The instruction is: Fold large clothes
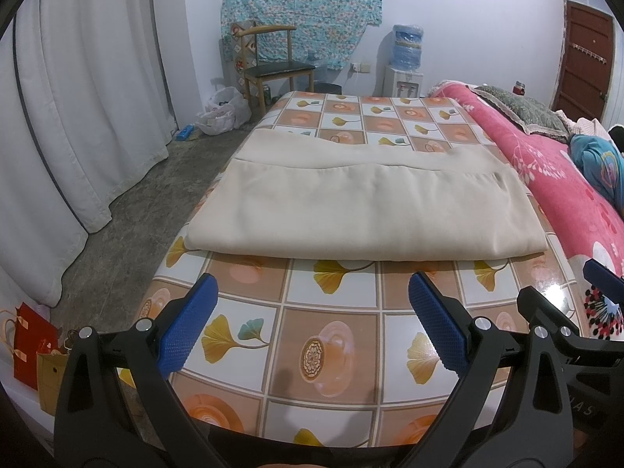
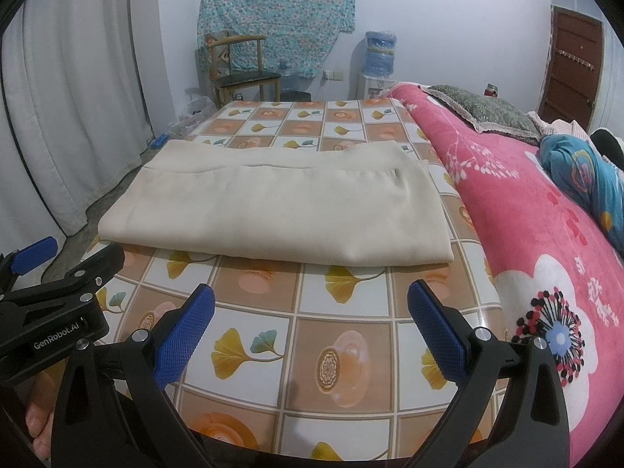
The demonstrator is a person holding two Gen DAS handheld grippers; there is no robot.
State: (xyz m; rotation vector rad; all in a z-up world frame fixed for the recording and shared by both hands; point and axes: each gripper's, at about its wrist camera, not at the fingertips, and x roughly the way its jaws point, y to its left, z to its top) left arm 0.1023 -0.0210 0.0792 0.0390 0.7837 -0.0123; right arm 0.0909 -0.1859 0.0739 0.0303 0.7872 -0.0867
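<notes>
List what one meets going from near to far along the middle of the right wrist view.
Right hand-held gripper → patterned tablecloth → folded beige cloth → wooden chair → floral fabric hanging on the wall.

The left gripper (image 1: 312,325) is showing matte black angular arms, each carrying a blue fingertip pad (image 1: 187,329) with a fine knurled texture, with round silver screws (image 1: 143,325) at the pivots. The right gripper (image 2: 310,329) is looking identical; white "GenRobot.AI" lettering (image 2: 55,337) is showing on a black housing.
</notes>
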